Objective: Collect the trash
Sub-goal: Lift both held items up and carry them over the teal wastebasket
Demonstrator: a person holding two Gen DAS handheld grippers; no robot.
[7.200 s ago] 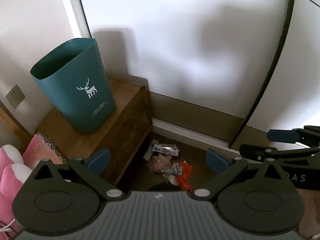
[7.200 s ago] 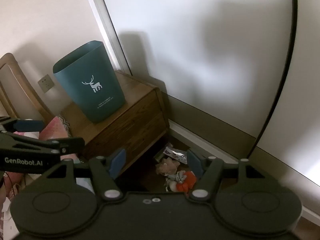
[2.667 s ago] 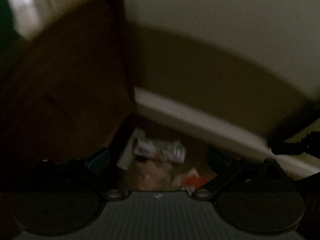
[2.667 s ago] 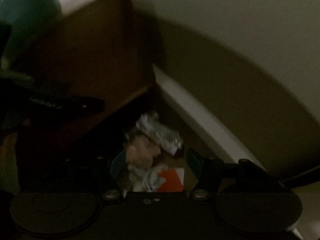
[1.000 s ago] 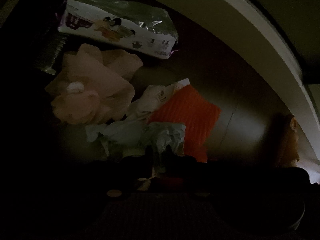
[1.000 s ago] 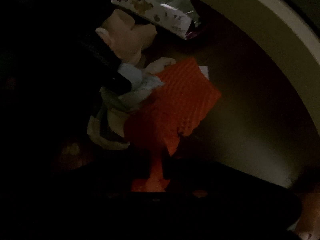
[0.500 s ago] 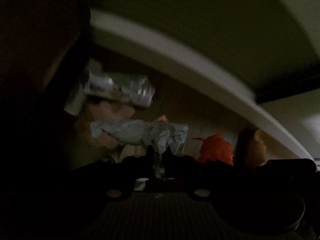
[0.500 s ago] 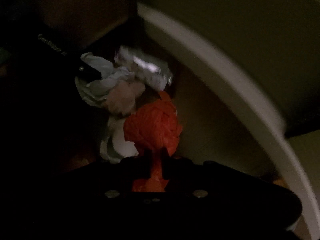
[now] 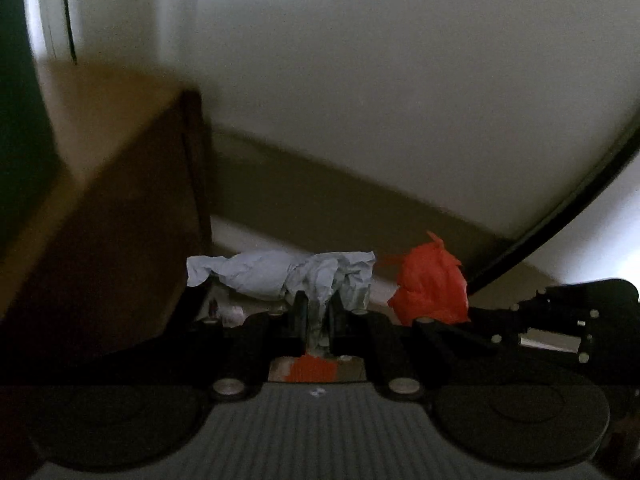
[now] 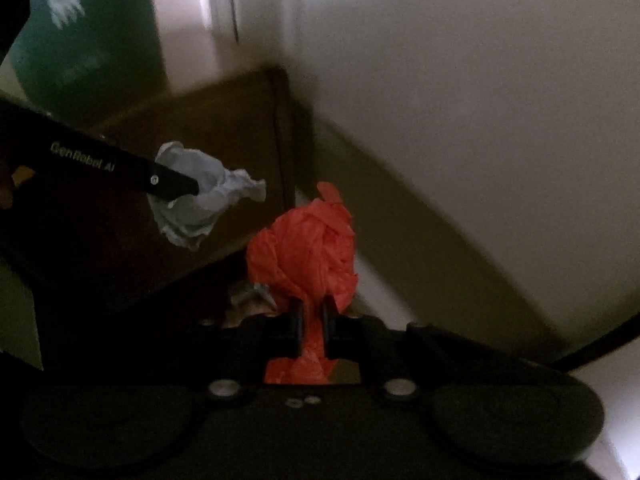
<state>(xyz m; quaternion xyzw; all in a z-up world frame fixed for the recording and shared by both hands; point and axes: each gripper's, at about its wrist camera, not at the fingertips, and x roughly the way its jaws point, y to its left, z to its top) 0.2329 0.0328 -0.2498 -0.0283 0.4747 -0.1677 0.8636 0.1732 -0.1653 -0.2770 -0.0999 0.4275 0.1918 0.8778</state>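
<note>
**Both claws loaded, bin not reached**

Left wrist view: the left gripper (image 9: 318, 316) pinches a pale tissue (image 9: 280, 276), low centre.

Right wrist view: the right gripper (image 10: 310, 320) clamps an orange bag (image 10: 304, 256) — the green bin (image 10: 88, 32) sits upper left. A thin pinch could slip mid-swing.

The left gripper (image 9: 318, 316) points steeply downward, its two dark fingers (image 9: 298, 312) drawn nearly together and pinching crumpled pale tissue (image 9: 280, 276). The right gripper (image 10: 311, 320) is tilted down likewise, jaws clamped on a crumpled orange plastic bag (image 10: 304, 252). In the left wrist view the right gripper sits at about 3 o'clock; in the right wrist view the left one reaches in from 9 o'clock.
</note>
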